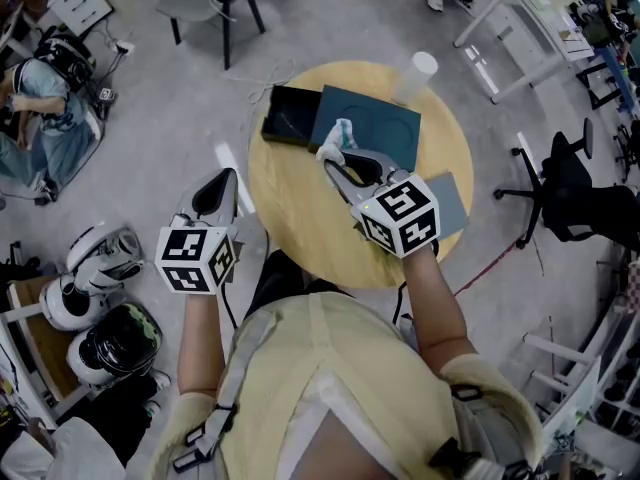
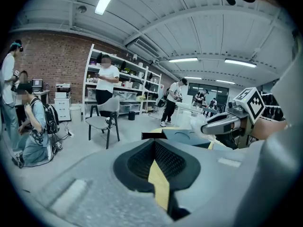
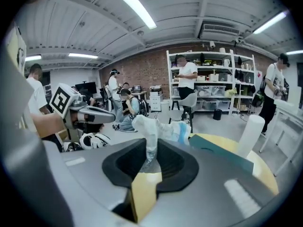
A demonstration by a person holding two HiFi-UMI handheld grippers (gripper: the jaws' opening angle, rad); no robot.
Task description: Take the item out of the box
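My right gripper (image 1: 336, 161) hangs over the round yellow table (image 1: 290, 218), shut on a crumpled white and blue plastic-wrapped item (image 1: 338, 136). In the right gripper view the item (image 3: 158, 129) sticks up from between the black pads (image 3: 173, 164). Just beyond it lie the open black box (image 1: 290, 116) and its teal lid (image 1: 385, 128), side by side. My left gripper (image 1: 217, 192) is held off the table's left edge, above the floor. Its pads (image 2: 168, 162) meet with nothing between them.
A white cylinder (image 1: 415, 76) stands at the table's far edge and a grey card (image 1: 458, 203) lies at its right. A chair (image 1: 210, 3) stands beyond the table and an office chair (image 1: 565, 188) to the right. Helmets (image 1: 100, 303) and a seated person (image 1: 45, 118) are on the left.
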